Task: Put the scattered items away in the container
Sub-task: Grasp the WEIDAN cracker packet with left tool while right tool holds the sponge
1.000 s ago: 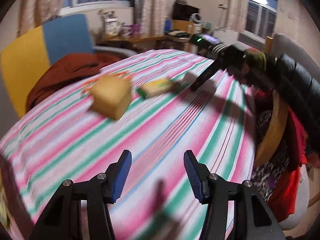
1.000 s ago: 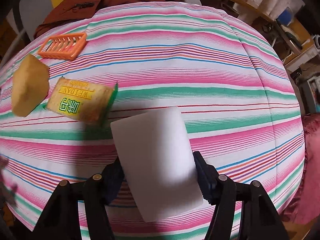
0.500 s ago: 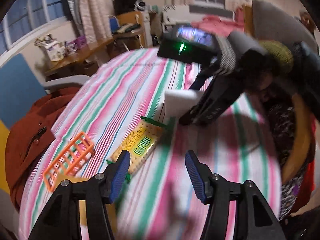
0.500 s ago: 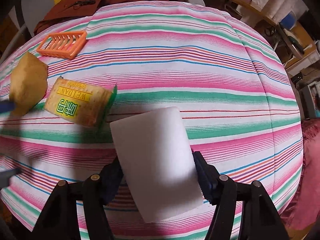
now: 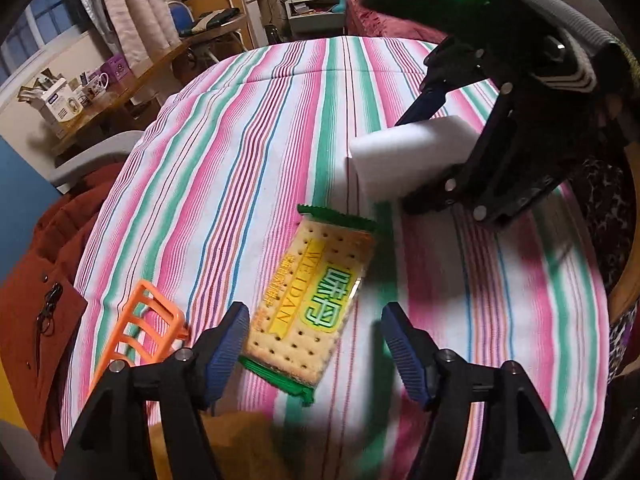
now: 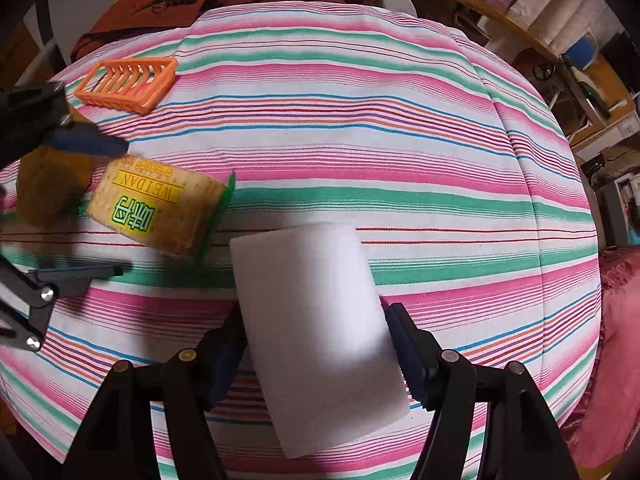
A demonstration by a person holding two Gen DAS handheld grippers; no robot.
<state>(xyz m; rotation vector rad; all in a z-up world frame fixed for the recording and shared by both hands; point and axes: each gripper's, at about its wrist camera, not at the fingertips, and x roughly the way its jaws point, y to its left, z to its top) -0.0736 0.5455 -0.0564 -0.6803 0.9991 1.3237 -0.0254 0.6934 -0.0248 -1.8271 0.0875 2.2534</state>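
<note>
From the left wrist view, the left gripper (image 5: 312, 344) sits at the bottom of the frame with its two blue pads wide apart. Its jaws have just been opening, and nothing is squeezed between them. Right ahead, in the middle of the frame, lies the flat packet of yellow crackers with green ends (image 5: 316, 300), flat on the pink, green and white striped cloth (image 5: 248, 152). The wide pads look ready to go around that packet. At the lower left stands the small orange plastic basket with slats (image 5: 140, 328), tipped a bit; this is probably the container. A brown-yellow sponge block (image 5: 240, 440) is a blur at the bottom edge. In the upper right, the right gripper (image 5: 440, 152) holds the white foam block (image 5: 404, 156) just off the cloth.

From the right wrist view, the right gripper (image 6: 316, 352) is at the bottom middle, and its pads press on both sides of the white foam block (image 6: 316, 320), so it cannot drop. The cracker packet (image 6: 160, 212) lies at the middle left, with the brown sponge (image 6: 48, 184) touching its far left side. The left gripper (image 6: 96, 204) comes in from the left edge, one finger above the packet and one below. The orange basket (image 6: 128, 84) is in the upper left, apart from both, and looks empty.
</note>
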